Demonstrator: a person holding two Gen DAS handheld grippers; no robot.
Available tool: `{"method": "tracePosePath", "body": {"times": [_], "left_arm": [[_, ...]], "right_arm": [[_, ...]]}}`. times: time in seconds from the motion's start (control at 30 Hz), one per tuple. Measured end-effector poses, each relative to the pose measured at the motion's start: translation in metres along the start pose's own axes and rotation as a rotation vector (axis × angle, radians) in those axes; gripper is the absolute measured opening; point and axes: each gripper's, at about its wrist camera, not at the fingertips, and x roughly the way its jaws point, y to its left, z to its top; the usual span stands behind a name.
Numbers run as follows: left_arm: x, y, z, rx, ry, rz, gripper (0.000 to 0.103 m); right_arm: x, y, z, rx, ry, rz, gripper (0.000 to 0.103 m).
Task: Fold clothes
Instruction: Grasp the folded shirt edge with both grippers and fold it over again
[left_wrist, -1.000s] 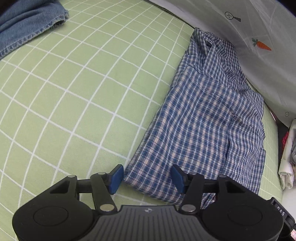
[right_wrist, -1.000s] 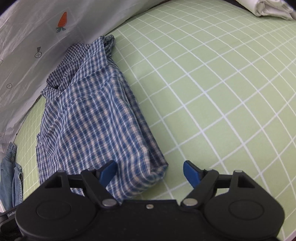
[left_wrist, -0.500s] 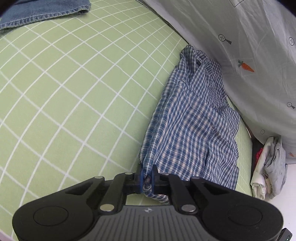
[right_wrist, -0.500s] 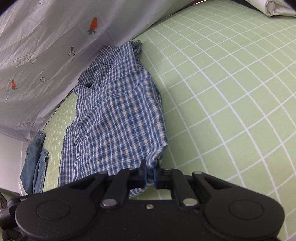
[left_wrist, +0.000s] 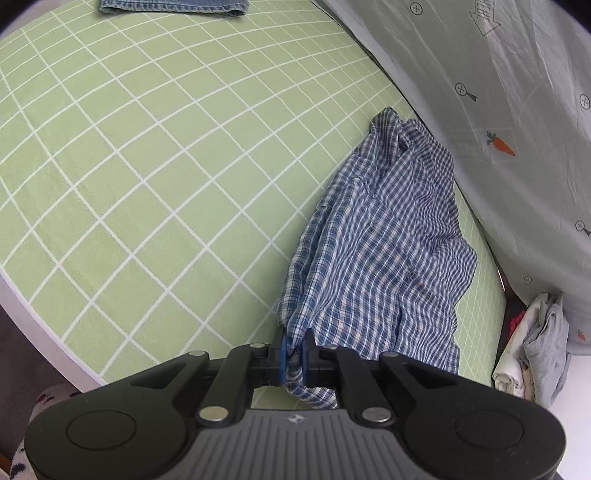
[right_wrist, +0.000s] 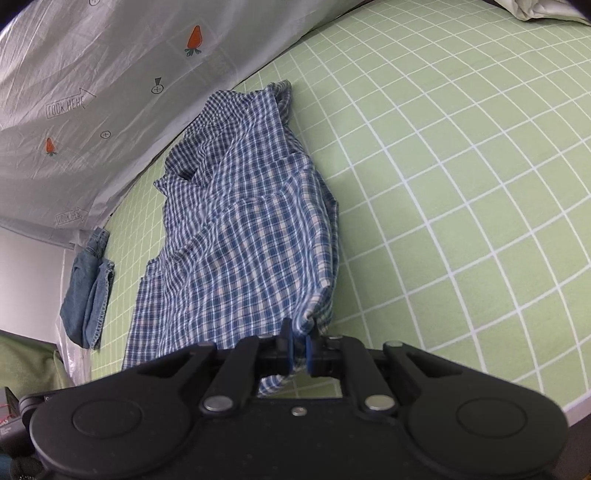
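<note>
A blue-and-white plaid shirt (left_wrist: 380, 251) lies along the far side of a green checked bed (left_wrist: 147, 166), its collar end away from me. My left gripper (left_wrist: 294, 350) is shut on one near corner of the shirt's hem and holds it lifted off the bed. The shirt also shows in the right wrist view (right_wrist: 251, 229). My right gripper (right_wrist: 300, 349) is shut on the other near corner, also lifted. The fabric hangs taut from both grips toward the collar.
Folded blue jeans (left_wrist: 173, 5) lie at the far end of the bed and also show in the right wrist view (right_wrist: 88, 288). A grey carrot-print sheet (left_wrist: 517, 110) hangs along the bed's side. A pile of pale clothes (left_wrist: 532, 350) sits past the bed's end. The bed edge (left_wrist: 44, 332) is near me.
Both grippers were open around the hem corners, then shut on them. Since then both have risen and pulled back, lifting the shirt's near end off the bed.
</note>
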Motion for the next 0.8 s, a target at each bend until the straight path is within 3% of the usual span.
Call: {"method": "tracePosePath", "body": {"times": [0.13,0.27,0.4,0.63,0.8], "left_arm": [[-0.016,-0.014,0.002,-0.088,-0.060,0.000,0.007],[-0.023,-0.038,0.006,-0.094,-0.140,0.028,0.007],[-0.020,-0.057,0.016,-0.128,-0.161,0.017,0.007],[-0.016,-0.094,0.058,-0.101,-0.181,-0.050,0.006],[0.001,-0.123,0.098,-0.056,-0.193,-0.097,0.006]], "right_arm": [[-0.005,-0.004,0.014,0.009,0.035,0.079,0.006],[-0.005,-0.009,0.031,0.040,0.066,0.167,0.006],[-0.004,-0.011,0.052,0.100,0.081,0.217,0.006],[-0.004,0.005,0.096,0.158,0.030,0.279,0.006],[0.015,0.021,0.135,0.154,-0.026,0.263,0.006]]}}
